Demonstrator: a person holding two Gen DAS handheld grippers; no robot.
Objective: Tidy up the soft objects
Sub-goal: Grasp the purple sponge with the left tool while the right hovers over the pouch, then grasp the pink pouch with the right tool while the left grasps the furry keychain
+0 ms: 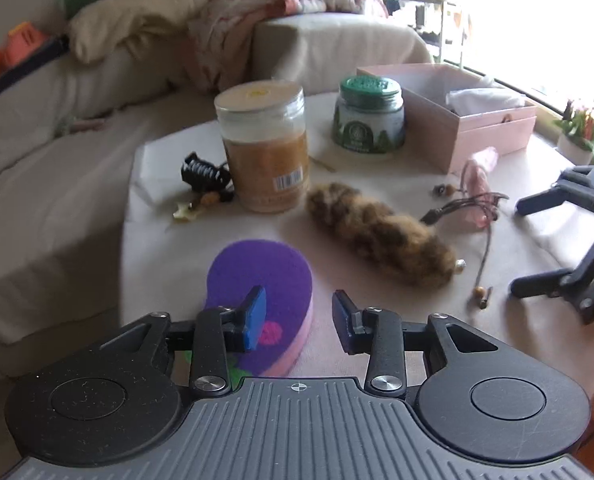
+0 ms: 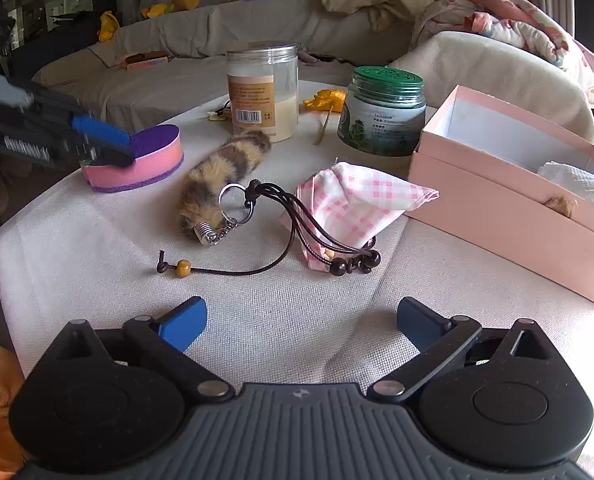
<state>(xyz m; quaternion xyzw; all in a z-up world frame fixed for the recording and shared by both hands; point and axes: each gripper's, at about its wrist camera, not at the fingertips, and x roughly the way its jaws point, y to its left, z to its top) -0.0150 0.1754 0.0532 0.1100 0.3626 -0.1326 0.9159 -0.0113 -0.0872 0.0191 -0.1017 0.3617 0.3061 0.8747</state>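
low in the left wrist view, left gripper [image 1: 299,320] stands half open over the purple-and-pink sponge [image 1: 257,280], one pad above it, not squeezing. centre, then close gently. right gripper [image 2: 301,322] gapes wide, empty, facing the gingham pouch [image 2: 357,200].

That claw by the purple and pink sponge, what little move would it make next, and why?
Probably ease a bit further down, then close. The left gripper is open, one of its fingers over the sponge top and the other past its edge, not visibly squeezing it. The sponge lies flat on the tablecloth, far from the pink box.
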